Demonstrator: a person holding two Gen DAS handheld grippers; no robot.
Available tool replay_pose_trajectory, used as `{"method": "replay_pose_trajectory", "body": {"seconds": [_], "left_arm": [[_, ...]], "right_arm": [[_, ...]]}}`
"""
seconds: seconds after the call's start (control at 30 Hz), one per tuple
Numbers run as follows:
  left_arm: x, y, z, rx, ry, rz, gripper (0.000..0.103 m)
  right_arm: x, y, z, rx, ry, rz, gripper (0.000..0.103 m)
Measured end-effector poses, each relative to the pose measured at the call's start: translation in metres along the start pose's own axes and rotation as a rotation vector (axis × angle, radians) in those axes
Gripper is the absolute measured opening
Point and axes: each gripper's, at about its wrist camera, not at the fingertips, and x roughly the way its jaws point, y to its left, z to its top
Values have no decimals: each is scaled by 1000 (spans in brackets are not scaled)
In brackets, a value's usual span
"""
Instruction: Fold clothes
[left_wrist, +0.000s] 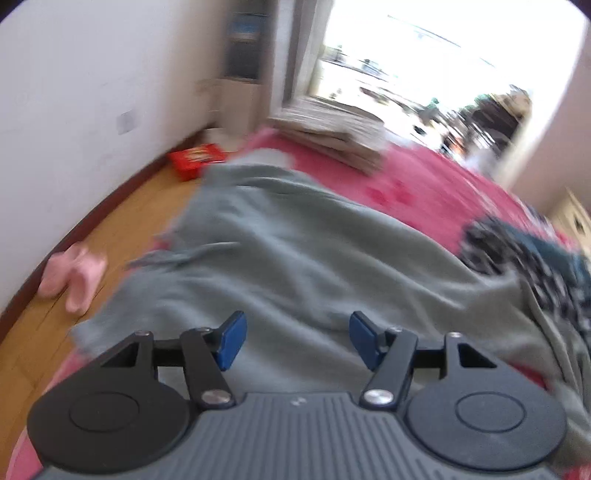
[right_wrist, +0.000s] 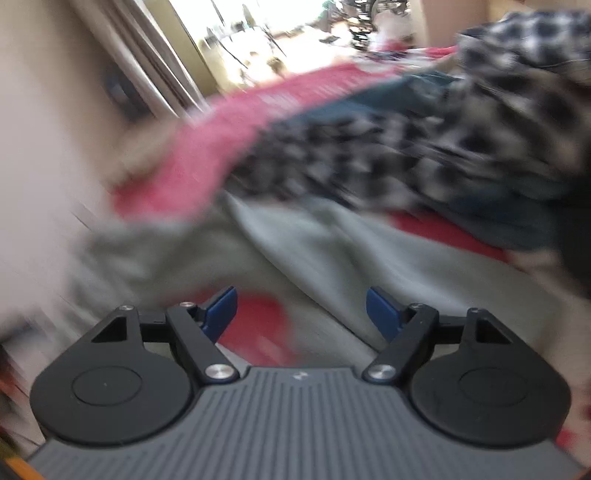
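Covering most of the scene is a bed (left_wrist: 424, 173) under a red-pink spread, and on it lies the grey-green garment (left_wrist: 295, 240), spread out but rumpled, its left edge hanging near the bed's side above the wooden floor (left_wrist: 122, 221); just beside it to the right sits a heap of black-and-white checked clothes (right_wrist: 424, 147) mixed with dark teal cloth; both views are smeared by motion, so fine creases cannot be read; the left gripper (left_wrist: 294, 341) hovers low over the near part of the garment with its blue fingers (left_wrist: 232, 339) spread wide and holding nothing; the right gripper (right_wrist: 301, 314) is likewise released and empty above the garment's right portion; the step in hand looks like reaching for a hold, and it would go best by pinching two matching points on the near hem, one layer only, keeping clear of the checked heap so it is not dragged along; the left view alone shows the floor, a pink slipper (left_wrist: 74, 273), a red box (left_wrist: 195, 158) and stacked bedding (left_wrist: 332, 129) at the far end; the right view alone shows the heap close up and a patch of red spread between its fingers
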Motion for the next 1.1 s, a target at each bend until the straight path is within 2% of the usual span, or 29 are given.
{"method": "replay_pose_trajectory", "body": {"seconds": [0.1,0.17,0.3,0.43,0.5,0.53,0.57,0.6,0.67,0.8,0.93,1.1], "left_arm": [[12,-53,2,132,15,-37,63],[20,-90,2,220,28,-65,63],[36,-157,-15,406,26,-114,63],[58,-209,-31,540,12,-126,63],[71,-227,-37,578,13,-136,63],[76,-235,-40,590,14,-141,63],[79,-240,-42,598,17,-145,62],[85,-245,-43,604,23,-144,62],[96,-253,-46,617,33,-142,61],[115,-261,-46,631,33,-128,61],[126,-262,-41,609,37,-106,61],[137,-262,-35,593,38,-66,61]], "right_arm": [[9,-3,-34,-86,-11,-100,74],[8,-9,-41,-129,-25,-144,73],[21,-11,-31,-164,-37,-94,69],[43,-9,-21,-291,-21,-147,66],[57,-24,-17,-274,26,-165,59],[65,-31,-15,-265,49,-174,43],[68,-41,-15,-238,78,-167,10],[71,-51,-14,-211,106,-160,1],[59,-64,-6,-162,56,-133,1],[24,-82,35,-131,-109,-157,1],[23,-103,83,-130,-214,-202,1],[35,-122,119,-87,-302,-234,0]]}}
